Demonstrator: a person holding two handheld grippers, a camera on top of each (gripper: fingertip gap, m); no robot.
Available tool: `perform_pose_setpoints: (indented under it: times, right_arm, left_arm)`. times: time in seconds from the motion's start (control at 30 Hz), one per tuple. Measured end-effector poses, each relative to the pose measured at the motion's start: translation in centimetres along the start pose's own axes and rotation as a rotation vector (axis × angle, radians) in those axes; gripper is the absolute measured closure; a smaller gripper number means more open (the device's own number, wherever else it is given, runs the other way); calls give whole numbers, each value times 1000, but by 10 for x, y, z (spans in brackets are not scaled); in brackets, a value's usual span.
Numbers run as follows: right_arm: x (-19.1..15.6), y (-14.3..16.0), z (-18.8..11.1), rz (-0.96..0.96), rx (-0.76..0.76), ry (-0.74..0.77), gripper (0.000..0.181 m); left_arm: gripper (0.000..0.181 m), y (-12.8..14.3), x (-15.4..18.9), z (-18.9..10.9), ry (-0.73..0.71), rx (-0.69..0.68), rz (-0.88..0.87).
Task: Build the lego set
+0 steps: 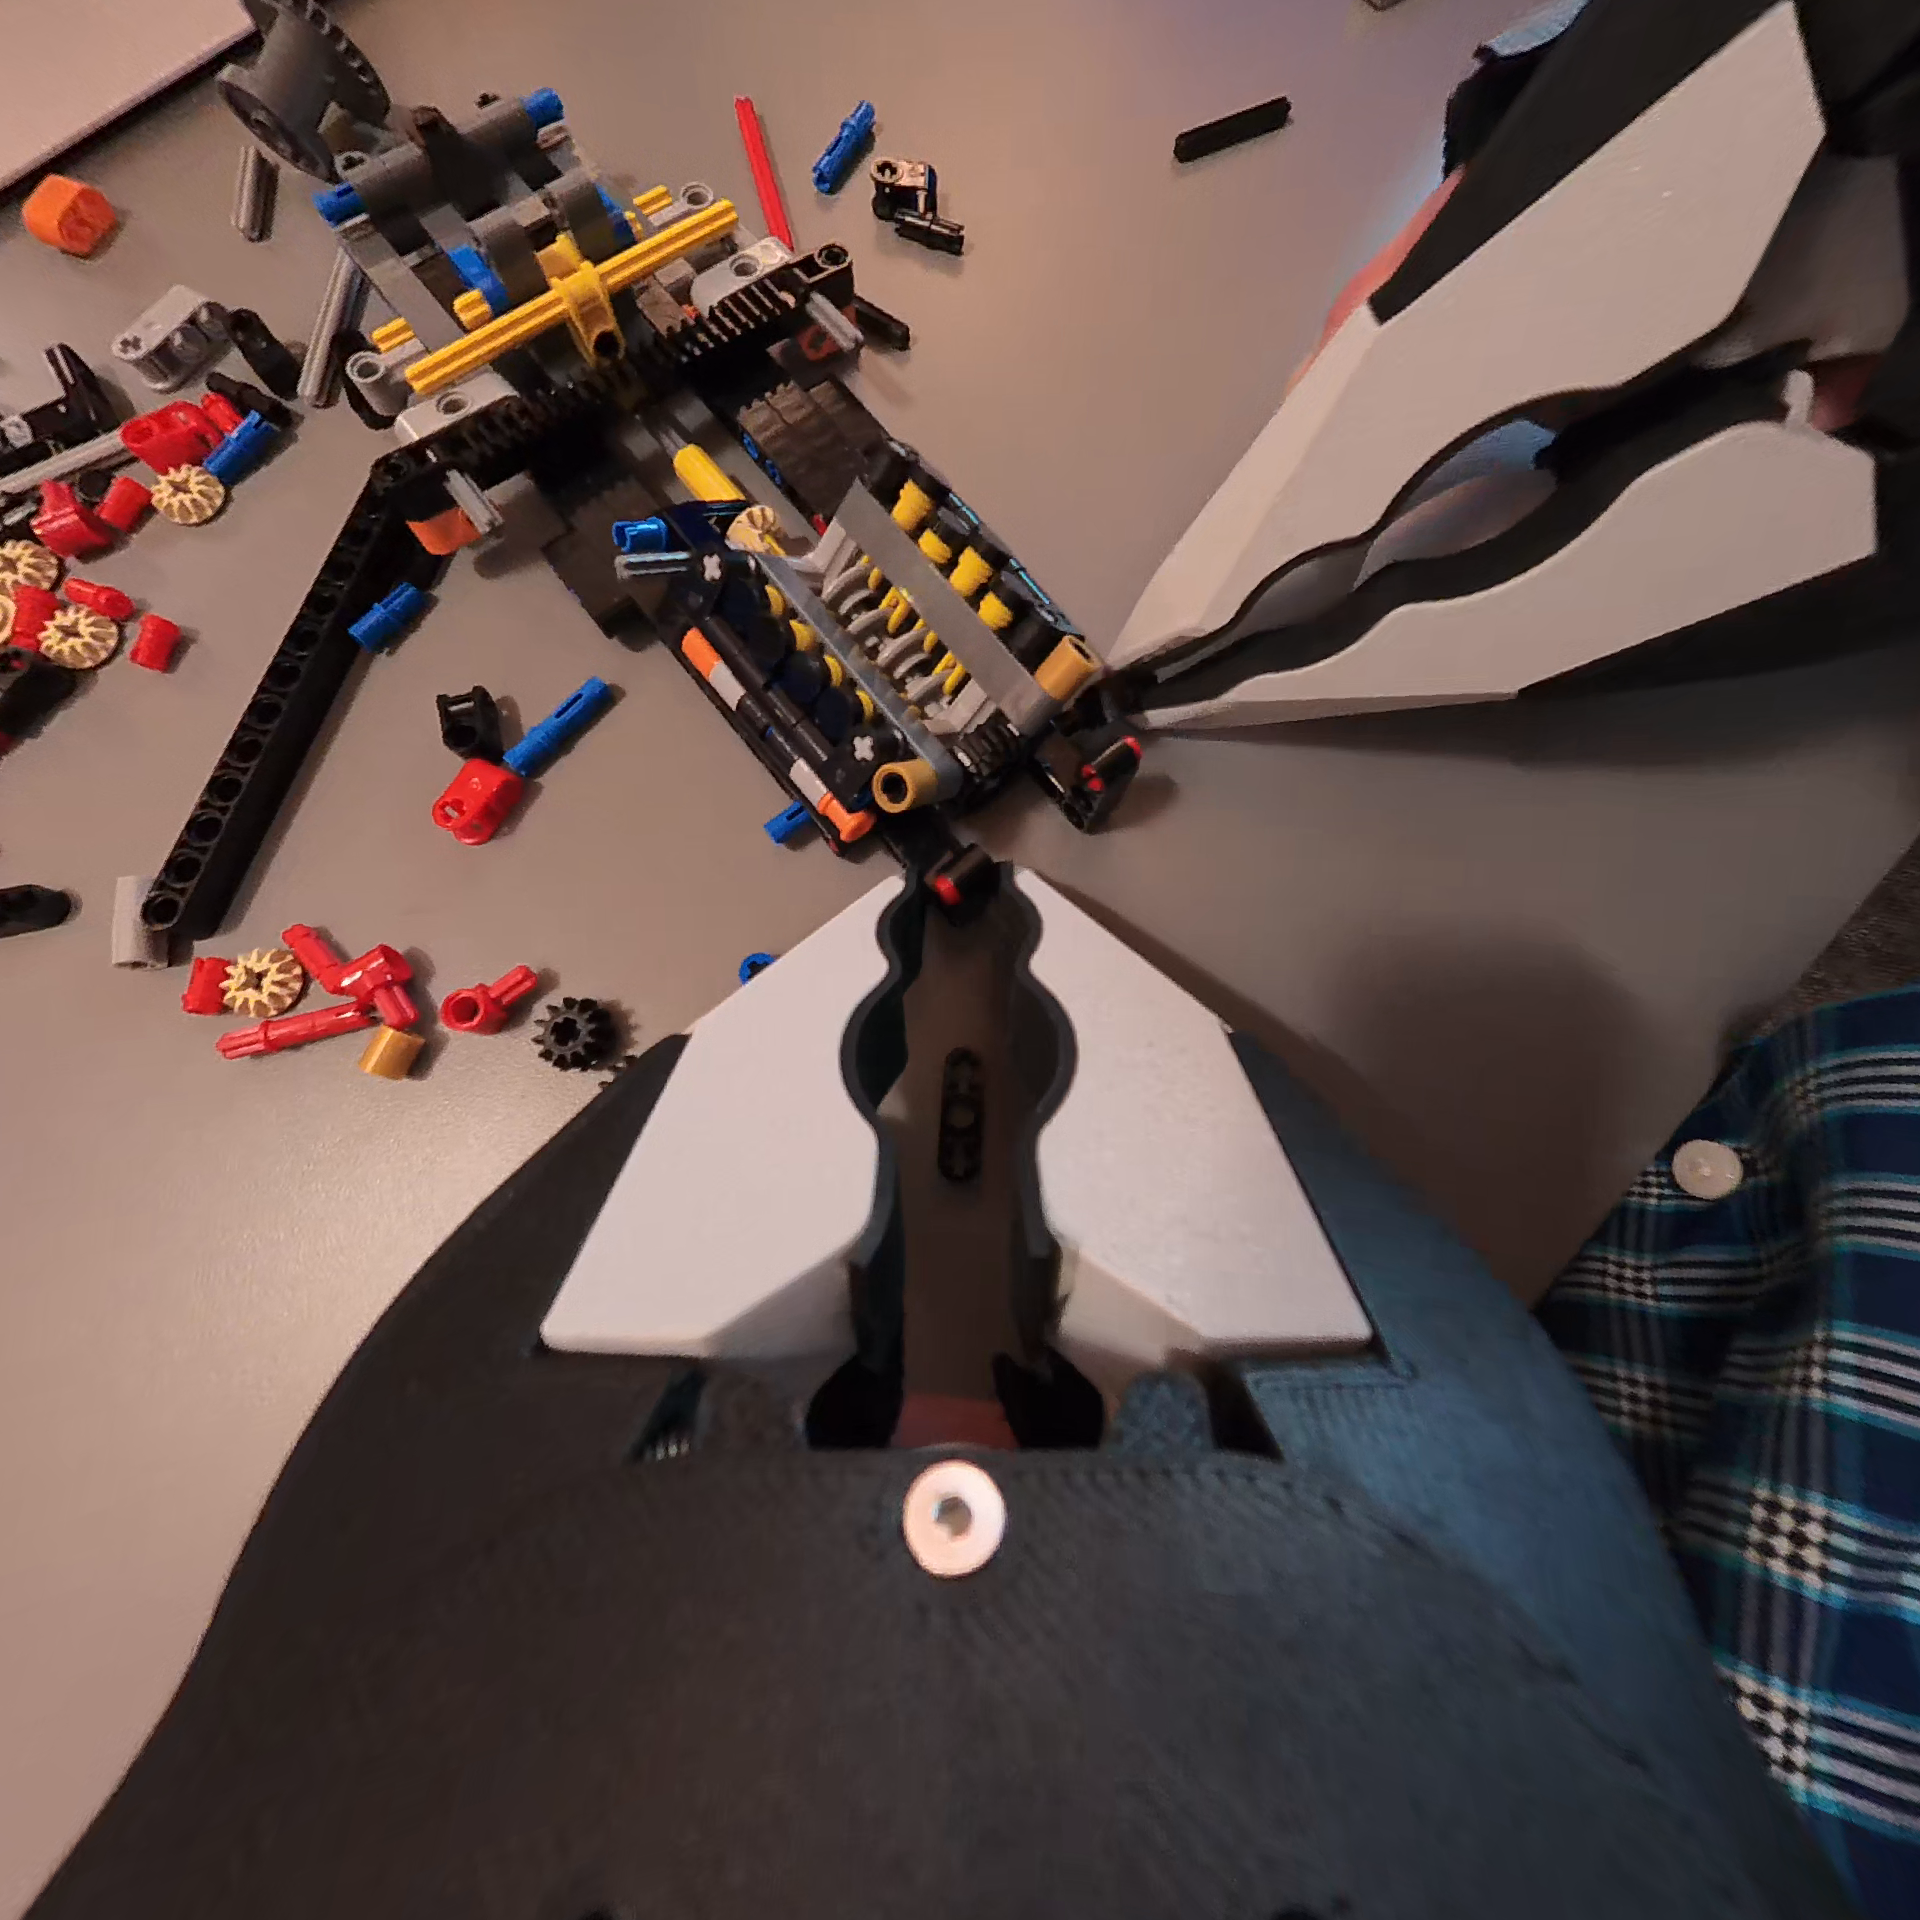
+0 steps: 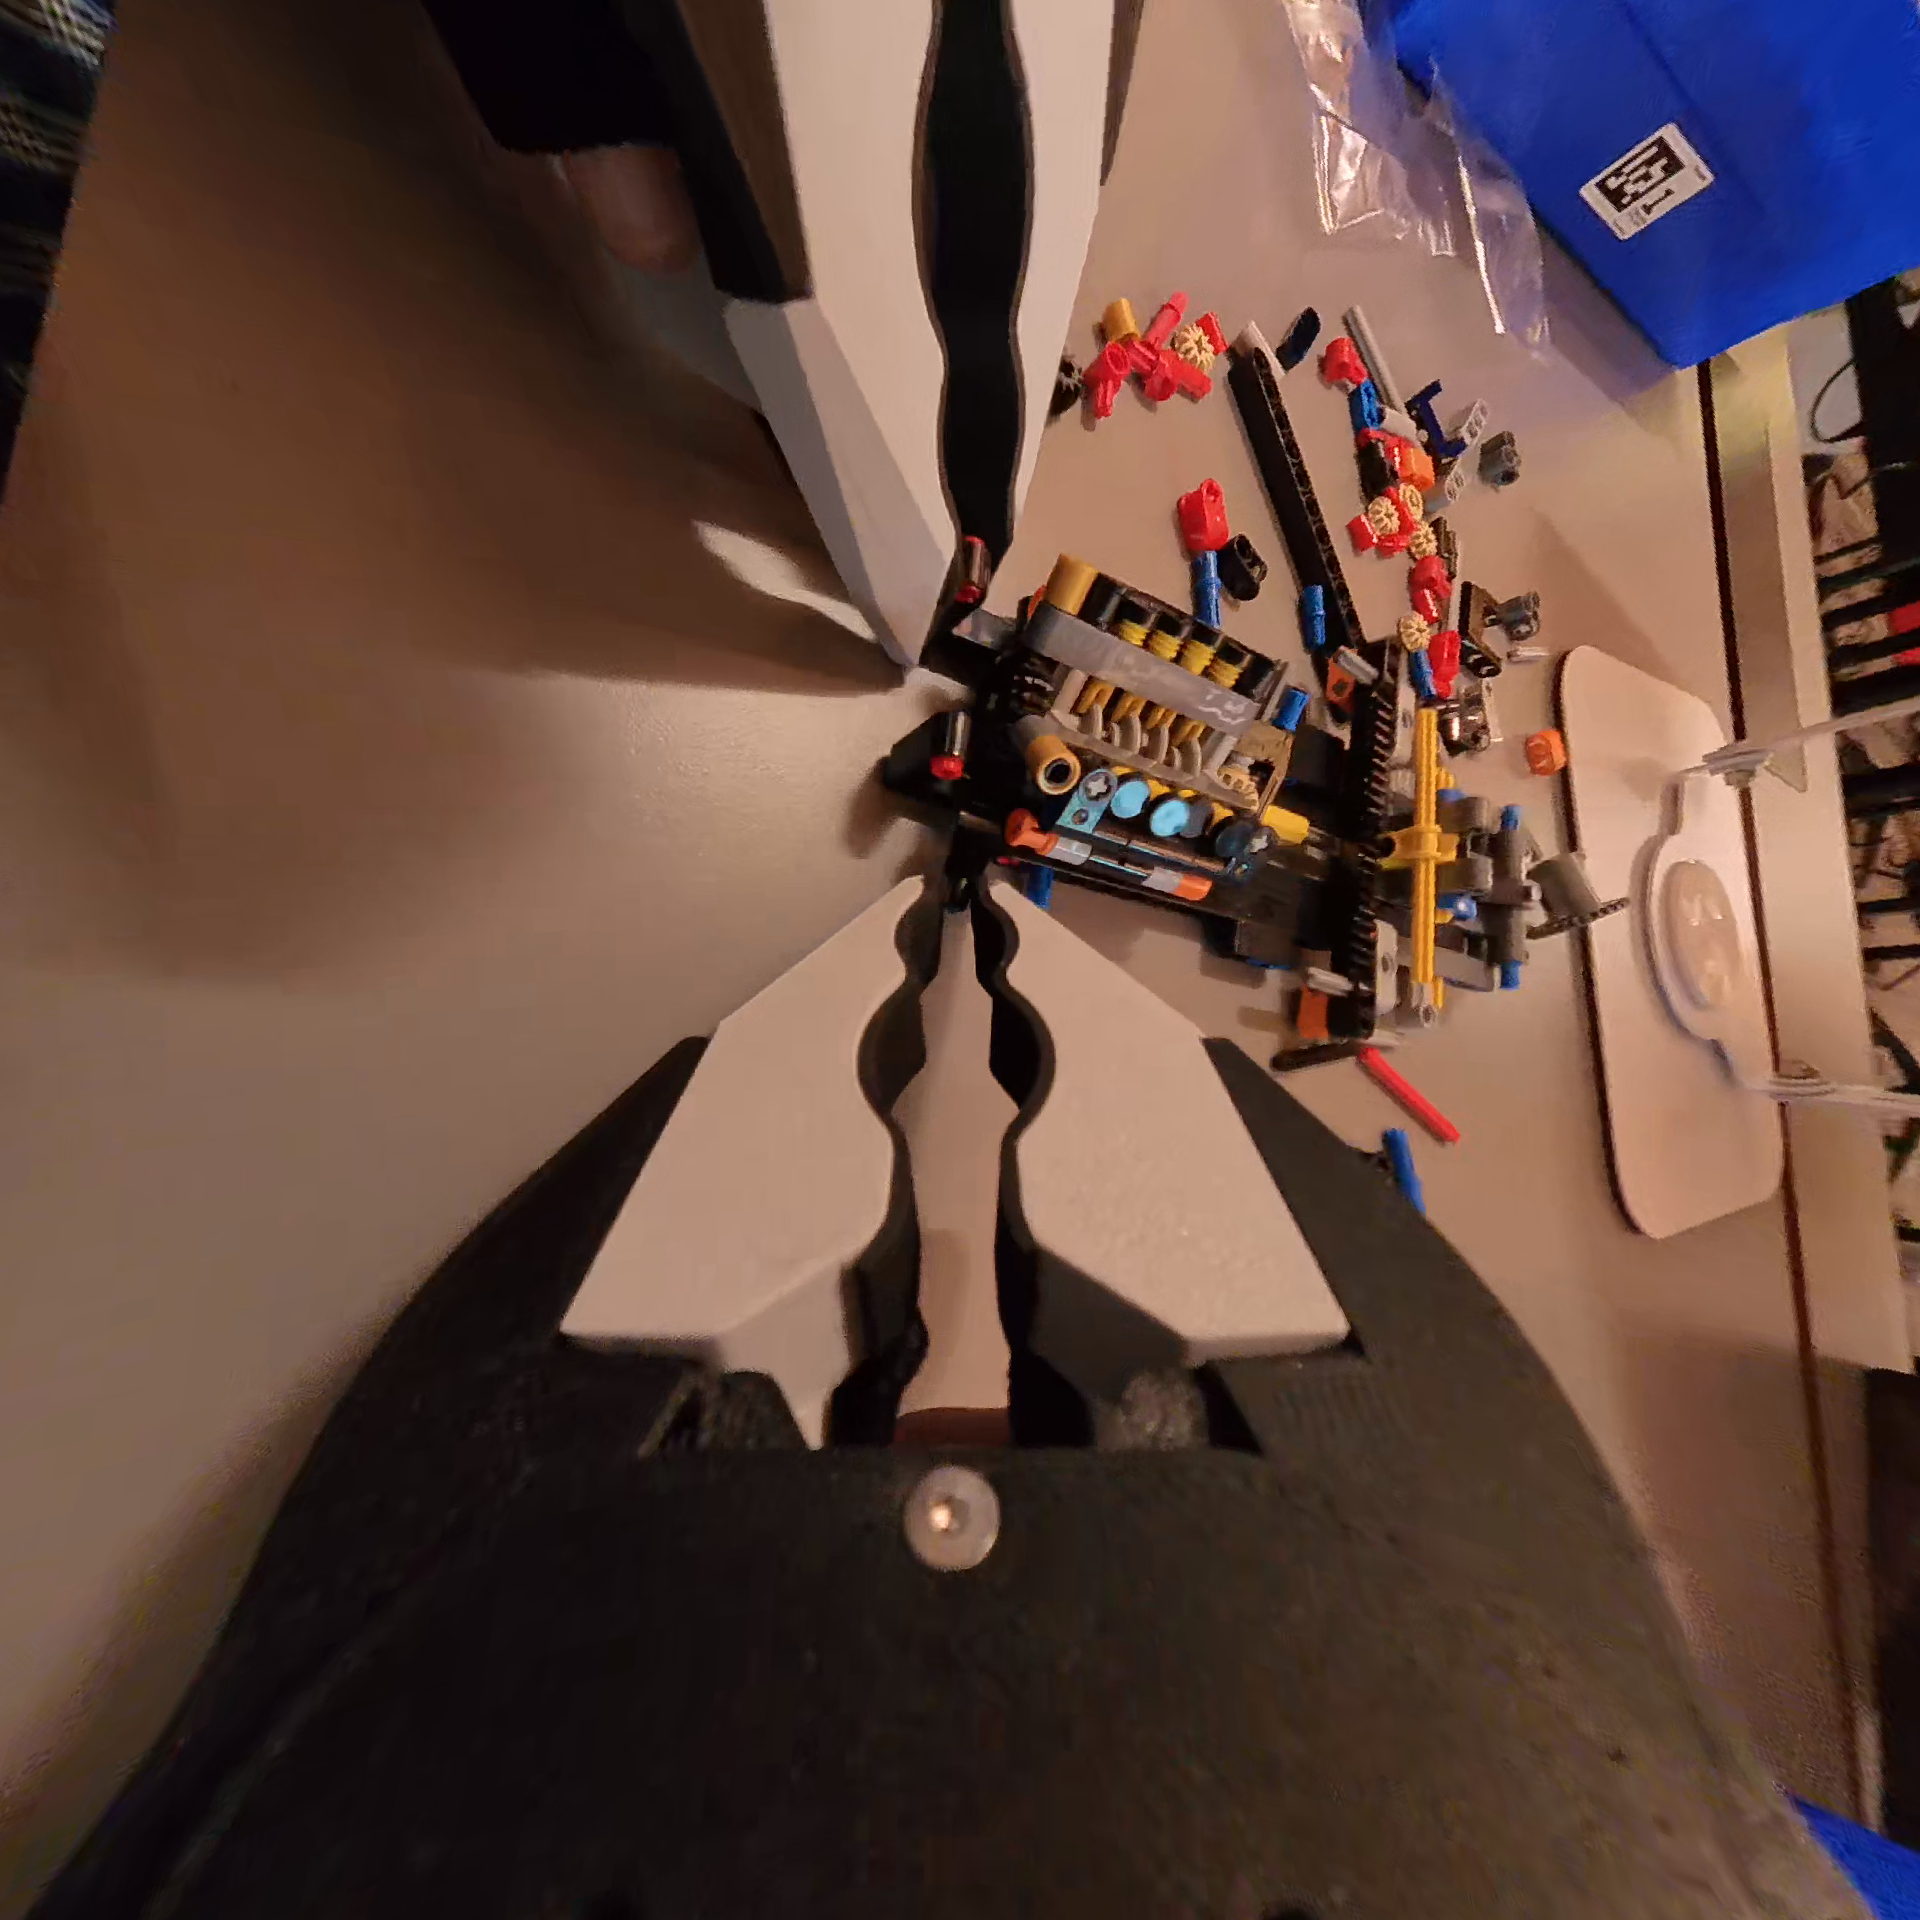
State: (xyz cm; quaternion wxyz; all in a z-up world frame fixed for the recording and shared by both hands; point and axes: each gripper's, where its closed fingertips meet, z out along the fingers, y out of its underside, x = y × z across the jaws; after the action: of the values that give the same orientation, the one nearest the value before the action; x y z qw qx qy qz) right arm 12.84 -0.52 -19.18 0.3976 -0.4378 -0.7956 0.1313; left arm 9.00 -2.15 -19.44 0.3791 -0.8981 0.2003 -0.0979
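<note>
The half-built lego model (image 1: 831,623) lies on the grey table, a black frame with yellow, blue and grey parts; it also shows in the right wrist view (image 2: 1164,748). My left gripper (image 1: 958,883) is shut on a small black connector with red pins (image 1: 961,873) at the model's near end. My right gripper (image 2: 961,894) is shut on a black part at the model's end corner. In the left wrist view the right gripper (image 1: 1117,681) comes in from the upper right. The left gripper (image 2: 966,582) shows at the top of the right wrist view.
Loose red pins and tan gears (image 1: 312,987), a long black beam (image 1: 281,707), a black gear (image 1: 571,1029) and a short black beam (image 1: 961,1117) lie on the table. A blue box (image 2: 1662,156), a clear bag (image 2: 1403,156) and a white board (image 2: 1662,935) lie beyond. A plaid sleeve (image 1: 1766,1351) is at the right.
</note>
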Motion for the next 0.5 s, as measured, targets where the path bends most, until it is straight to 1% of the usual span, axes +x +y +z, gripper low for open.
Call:
perform_pose_setpoints:
  times: [0.03, 0.17, 0.27, 0.33, 0.43, 0.5]
  right_arm:
    - [-1, 0, -1, 20, 9, -12, 177]
    - [-4, -1, -4, 68, 35, -50, 174]
    - [-1, 3, -6, 84, 29, -43, 173]
    - [0, -1, -8, 92, 42, -42, 172]
    - [-4, -5, -6, 59, 51, -35, 168]
    - [-5, -5, -3, 42, 53, -26, 171]
  left_arm:
    - [169, 0, 1, 0, 4, 1, 3]
    - [167, -1, 2, -1, 9, 10, 5]
    - [166, -2, 2, -1, 10, 17, 5]
    - [166, -2, 3, -1, 8, 16, 12]
    - [166, -2, 4, -2, 8, 16, 17]
    - [166, -2, 4, -2, 9, 16, 19]
